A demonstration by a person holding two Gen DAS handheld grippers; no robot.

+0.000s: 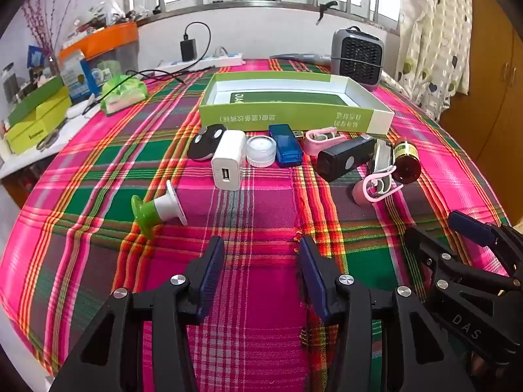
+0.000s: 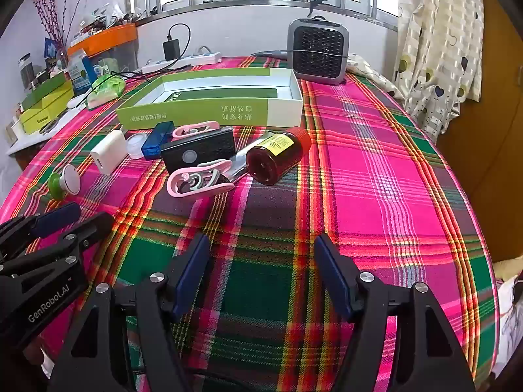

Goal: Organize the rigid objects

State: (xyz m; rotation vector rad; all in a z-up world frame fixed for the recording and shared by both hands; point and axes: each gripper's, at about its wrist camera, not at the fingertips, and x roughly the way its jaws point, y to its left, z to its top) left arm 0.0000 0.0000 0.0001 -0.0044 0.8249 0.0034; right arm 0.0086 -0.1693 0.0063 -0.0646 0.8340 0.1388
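Plaid cloth (image 1: pixel 248 215) in pink and green covers the table beneath a barred window. Left gripper (image 1: pixel 261 261) hovers low over bare cloth, fingers apart, nothing between them. Right gripper (image 2: pixel 261 261) hovers alongside, fingers likewise spread and empty. Ahead of both, well apart from the fingertips, a row of small items lies in front of an open green box (image 1: pixel 294 119): white charger (image 1: pixel 227 161), blue USB stick (image 1: pixel 287 145), black case (image 1: pixel 343 158), brown bottle (image 2: pixel 278 156), pink clips (image 2: pixel 196 181).
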